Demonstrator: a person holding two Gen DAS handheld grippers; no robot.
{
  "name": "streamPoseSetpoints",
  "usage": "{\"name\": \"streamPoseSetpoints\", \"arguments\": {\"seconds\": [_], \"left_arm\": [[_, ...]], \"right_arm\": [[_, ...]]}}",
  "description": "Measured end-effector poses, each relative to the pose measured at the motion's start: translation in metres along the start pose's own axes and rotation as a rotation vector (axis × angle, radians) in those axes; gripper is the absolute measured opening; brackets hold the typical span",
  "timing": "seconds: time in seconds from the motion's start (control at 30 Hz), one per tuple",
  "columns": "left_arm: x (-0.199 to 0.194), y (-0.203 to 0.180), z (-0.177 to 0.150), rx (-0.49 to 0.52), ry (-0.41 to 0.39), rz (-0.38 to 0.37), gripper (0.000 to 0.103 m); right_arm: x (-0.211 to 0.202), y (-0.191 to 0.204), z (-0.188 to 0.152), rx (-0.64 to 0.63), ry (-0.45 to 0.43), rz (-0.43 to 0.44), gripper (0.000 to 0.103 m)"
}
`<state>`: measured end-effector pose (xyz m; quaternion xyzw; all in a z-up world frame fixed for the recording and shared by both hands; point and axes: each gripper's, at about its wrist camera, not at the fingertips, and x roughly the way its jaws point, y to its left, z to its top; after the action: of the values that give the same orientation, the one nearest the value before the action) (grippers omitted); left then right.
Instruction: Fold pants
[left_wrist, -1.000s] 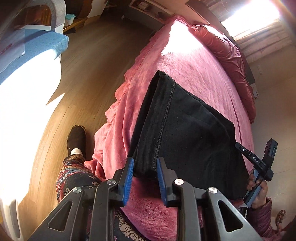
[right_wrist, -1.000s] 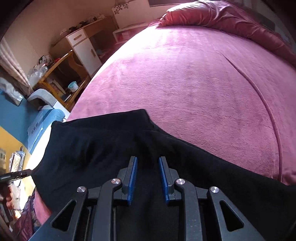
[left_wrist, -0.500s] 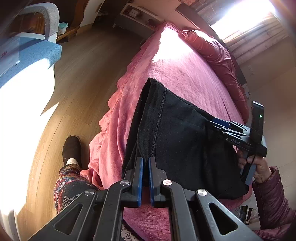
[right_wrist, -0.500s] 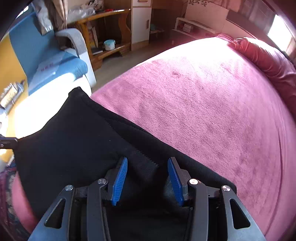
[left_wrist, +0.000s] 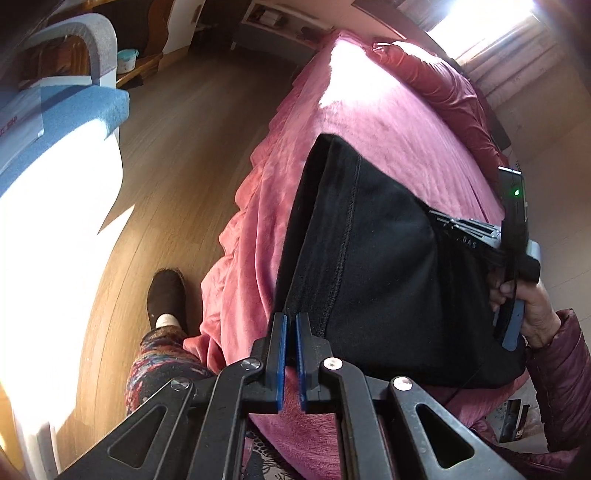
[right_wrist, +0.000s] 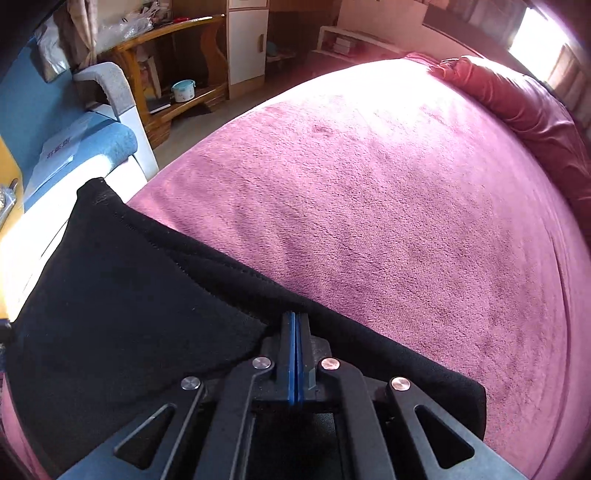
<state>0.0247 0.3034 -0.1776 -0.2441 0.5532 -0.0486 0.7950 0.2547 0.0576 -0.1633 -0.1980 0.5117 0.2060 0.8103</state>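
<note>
Black pants (left_wrist: 373, 266) lie folded on the plush pink bed (left_wrist: 399, 133), near its edge. Both grippers have just clamped: left gripper (left_wrist: 290, 325) fingers pinch the stitched corner, right gripper (right_wrist: 295, 321) fingers close tight on the seamed edge, ready for another fold.

Strong daylight from window (left_wrist: 476, 22), blown out white. Glare patches on wooden floor (left_wrist: 177, 155) and far end of bed (right_wrist: 369, 206). Black pants (left_wrist: 384, 273) nearly detailless in shade. Heavy fisheye bending, dark vignette at corners. Focus sharp, no motion blur.
</note>
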Motion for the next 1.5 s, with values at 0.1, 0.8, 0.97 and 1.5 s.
{"name": "streamPoseSetpoints", "arguments": {"seconds": [0.1,0.8,0.97,1.5], "left_arm": [[-0.001,0.003,-0.001,-0.013,-0.005,-0.009,0.005],[-0.004,-0.1,-0.01,0.331,-0.012,0.031,0.02],[0.025,-0.098,-0.023,0.353,0.105,0.112,0.02],[0.013,-0.192,-0.021,0.463,-0.004,-0.101,0.025]], "right_arm": [[-0.001,0.006,0.001,0.013,-0.009,-0.02,0.0],[-0.115,-0.032,-0.18,0.314,-0.033,0.241,0.019],[-0.11,-0.033,-0.223,0.362,0.019,0.206,0.019],[-0.156,-0.112,-0.296,0.73,-0.11,0.197,0.019]]}}
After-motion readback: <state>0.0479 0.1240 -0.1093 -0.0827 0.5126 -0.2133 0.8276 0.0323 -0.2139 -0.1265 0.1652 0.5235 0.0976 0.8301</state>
